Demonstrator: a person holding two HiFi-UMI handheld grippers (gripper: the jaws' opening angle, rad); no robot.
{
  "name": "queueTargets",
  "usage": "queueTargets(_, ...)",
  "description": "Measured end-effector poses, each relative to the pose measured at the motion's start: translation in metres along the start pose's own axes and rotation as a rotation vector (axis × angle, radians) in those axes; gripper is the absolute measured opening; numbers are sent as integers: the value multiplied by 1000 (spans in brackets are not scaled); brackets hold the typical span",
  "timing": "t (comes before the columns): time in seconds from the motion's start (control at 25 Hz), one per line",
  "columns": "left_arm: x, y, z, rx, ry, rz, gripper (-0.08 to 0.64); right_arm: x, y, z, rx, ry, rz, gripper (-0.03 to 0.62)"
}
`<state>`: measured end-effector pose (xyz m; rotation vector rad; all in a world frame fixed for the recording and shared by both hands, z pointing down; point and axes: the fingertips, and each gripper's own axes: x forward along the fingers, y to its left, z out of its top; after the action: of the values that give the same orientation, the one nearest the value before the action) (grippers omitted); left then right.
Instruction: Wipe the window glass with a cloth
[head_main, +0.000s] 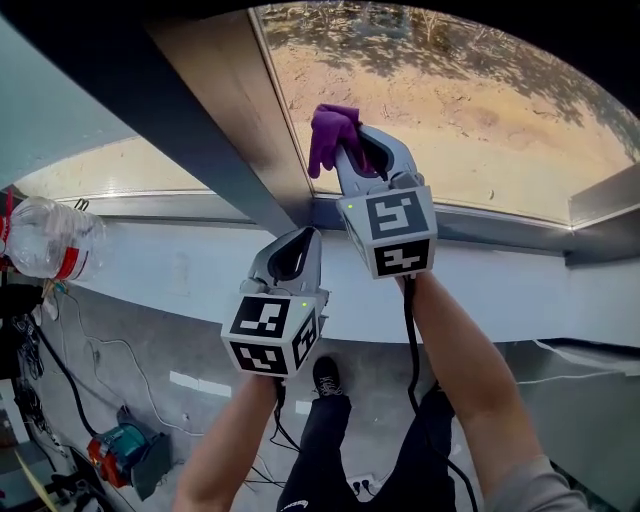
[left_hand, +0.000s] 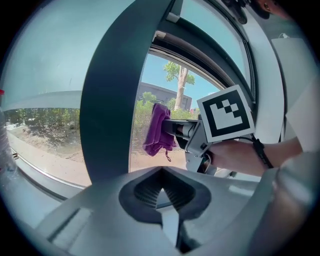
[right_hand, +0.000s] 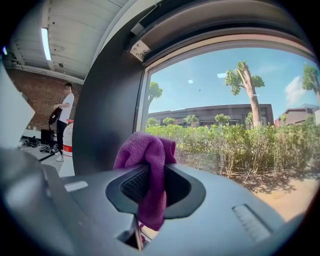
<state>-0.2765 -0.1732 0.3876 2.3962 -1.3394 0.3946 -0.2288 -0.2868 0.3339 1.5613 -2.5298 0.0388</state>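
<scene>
No legible text or labels anywhere

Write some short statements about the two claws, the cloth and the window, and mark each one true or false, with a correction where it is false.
1. The right claw is shut on the purple cloth. True.
2. The left claw holds a sponge. False: it is shut with nothing in it.
3. A clear plastic bottle is at the left edge of the head view. True.
4. The cloth is left of the dark window post. False: in the head view it is right of the post.
</scene>
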Motion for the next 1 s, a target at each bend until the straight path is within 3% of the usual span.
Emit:
queueTargets(0.36, 37, -68, -4, 25, 27, -76, 0, -57, -74, -12, -10, -3, -82, 86)
queueTargets(1.0, 109, -237, -4, 76, 58, -260, 0, -193, -259, -52, 49, 41, -322, 87)
